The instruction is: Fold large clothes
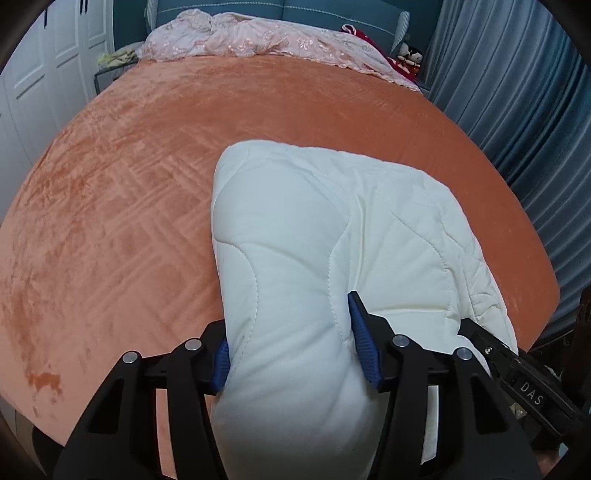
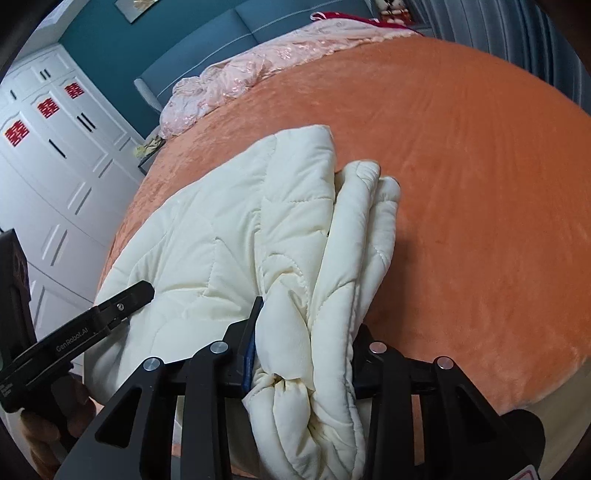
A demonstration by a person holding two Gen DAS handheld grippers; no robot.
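On my far left, well off from the left tool [image 1: 291, 343], stand white wardrobe doors [image 1: 44, 92]; in the right wrist view they carry red paper cut-outs [image 2: 48, 107]. The orange velvet bedspread [image 1: 129, 206] fills the ground ahead of both tools. At the far end of the bed, well beyond the tips, a pink embroidered cover [image 1: 258, 40] lies crumpled against the blue headboard [image 1: 332, 11].

My left tool is clenched on the white quilted comforter [image 1: 314, 240]: a thick fold bulges up between the blue pads [image 1: 364, 347], both pressed into the fabric. From that grip the comforter runs forward and to the right, lying on the bedspread in a folded bundle with a rounded far corner. Just right of the left tool, the nose of the right tool [image 1: 524, 384] rests beside the comforter's near edge.

In the right wrist view, the left tool [image 2: 110, 310] enters from the left, its black finger lying on the comforter [image 2: 221, 229]. My right tool [image 2: 301, 350] grips a bunched stack of quilted layers, squeezed between its two fingers; the layered edges fan out ahead of the tips. Right of that tool lies bare orange bedspread [image 2: 480, 221]. Grey-blue curtains [image 1: 517, 92] hang along the far right, with plush toys [image 1: 410, 55] near the headboard corner.
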